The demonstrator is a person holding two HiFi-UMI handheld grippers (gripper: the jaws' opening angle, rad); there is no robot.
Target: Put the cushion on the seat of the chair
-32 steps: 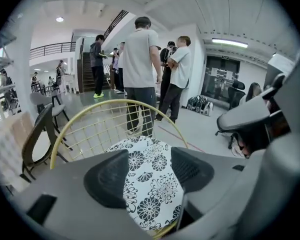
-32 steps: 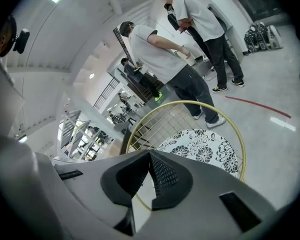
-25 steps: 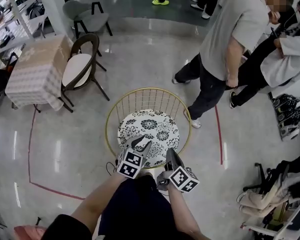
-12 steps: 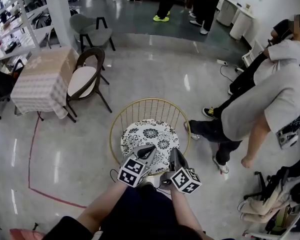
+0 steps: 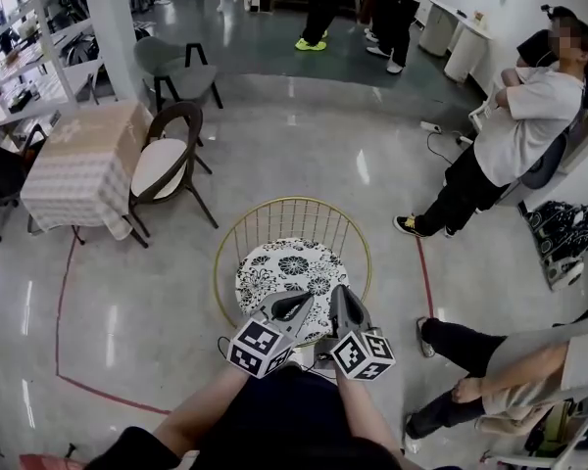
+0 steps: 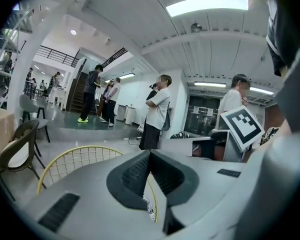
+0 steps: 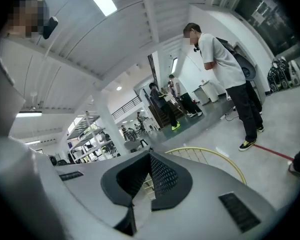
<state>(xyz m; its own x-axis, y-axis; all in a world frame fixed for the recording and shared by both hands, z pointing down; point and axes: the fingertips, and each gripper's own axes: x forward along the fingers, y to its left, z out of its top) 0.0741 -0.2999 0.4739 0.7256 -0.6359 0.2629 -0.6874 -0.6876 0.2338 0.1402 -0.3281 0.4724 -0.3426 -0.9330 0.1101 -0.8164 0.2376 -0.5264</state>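
1. Head view: the floral cushion [image 5: 292, 270] is lying flat on the seat of the gold wire chair [image 5: 294, 202], filling the round seat inside the wire back. The left gripper [image 5: 300, 305] and the right gripper [image 5: 337, 297] are hovering side by side over the cushion's near edge, tips pointing toward the chair back. I cannot tell from here whether either one is touching the cushion. A brown chair with a white seat [image 5: 167, 160] is standing well apart to the left, beside a table with a checked cloth [image 5: 78, 164]. A person in a white shirt [image 5: 524, 130] is leaning at the far right, and a red floor line [image 5: 64, 302] is running past the wire chair.

2. Left gripper view: the claw's two dark pads are pressing together at the tip, and nothing is sitting between them. The wire chair's gold rim is curving behind them, and a sliver of the floral cushion is showing just below the pads. The right gripper's marker cube is showing at the right.

3. Right gripper view: this claw's pads are meeting at the tip too, gripping nothing. The gold wire rim is arching just beyond them.
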